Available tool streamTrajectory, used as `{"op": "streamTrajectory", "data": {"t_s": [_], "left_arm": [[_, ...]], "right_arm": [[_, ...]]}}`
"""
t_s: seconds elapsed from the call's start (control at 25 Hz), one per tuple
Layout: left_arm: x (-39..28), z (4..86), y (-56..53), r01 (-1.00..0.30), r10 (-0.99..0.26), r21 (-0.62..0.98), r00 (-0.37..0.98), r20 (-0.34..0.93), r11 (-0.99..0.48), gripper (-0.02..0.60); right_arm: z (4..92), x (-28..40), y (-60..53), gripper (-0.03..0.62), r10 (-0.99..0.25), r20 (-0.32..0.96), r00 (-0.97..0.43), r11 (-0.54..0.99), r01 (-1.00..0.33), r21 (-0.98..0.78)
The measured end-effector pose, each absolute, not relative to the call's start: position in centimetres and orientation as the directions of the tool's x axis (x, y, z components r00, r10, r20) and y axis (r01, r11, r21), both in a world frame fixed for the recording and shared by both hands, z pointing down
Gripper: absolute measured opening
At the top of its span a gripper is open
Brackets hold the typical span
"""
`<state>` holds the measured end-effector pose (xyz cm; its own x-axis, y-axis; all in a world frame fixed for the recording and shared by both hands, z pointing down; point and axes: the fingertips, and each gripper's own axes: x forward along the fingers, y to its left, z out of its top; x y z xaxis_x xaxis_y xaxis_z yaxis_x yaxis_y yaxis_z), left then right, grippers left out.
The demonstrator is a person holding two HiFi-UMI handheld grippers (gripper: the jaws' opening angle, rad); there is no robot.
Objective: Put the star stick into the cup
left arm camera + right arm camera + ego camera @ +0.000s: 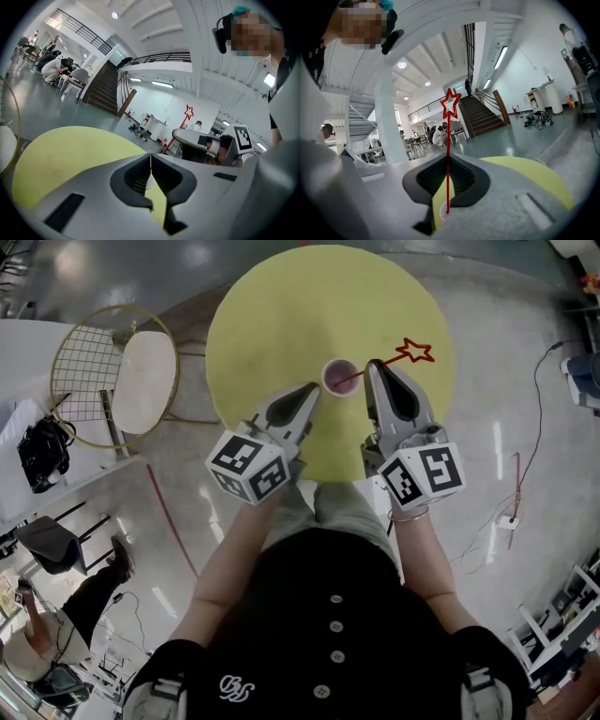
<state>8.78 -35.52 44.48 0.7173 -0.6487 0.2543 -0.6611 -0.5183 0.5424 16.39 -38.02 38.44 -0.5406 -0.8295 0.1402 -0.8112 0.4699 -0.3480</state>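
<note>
A small cup [339, 377] with a pinkish rim stands on the round yellow table [281, 306]. The red star stick [389, 359] slants from its star [415, 351] down-left, and its lower end is over the cup's mouth. My right gripper [373, 364] is shut on the stick; in the right gripper view the stick [448, 140] runs straight up between the jaws [448, 161] to the star [451, 102]. My left gripper [315, 388] is at the cup's left rim, its jaws [150, 161] closed on a thin edge of the cup. The star [189, 111] shows beyond them.
A gold wire chair [89, 362] with a white cushion [142, 382] stands left of the table. A black bag [42, 454] lies on a white surface at the far left. Cables [511, 512] trail over the floor at the right. A person [37, 652] crouches at the lower left.
</note>
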Motion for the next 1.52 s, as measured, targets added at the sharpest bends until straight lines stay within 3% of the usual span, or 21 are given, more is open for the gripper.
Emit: {"op": "streamTrajectory", "data": {"t_s": [1.52], "left_arm": [[11.8, 48.5, -37.2, -0.628, -0.584, 0.607, 0.751, 0.309, -0.486, 0.015]], "right_arm": [[46.4, 17.2, -40.0, 0.009, -0.779, 0.271, -0.565, 0.437, -0.800, -0.411]]}}
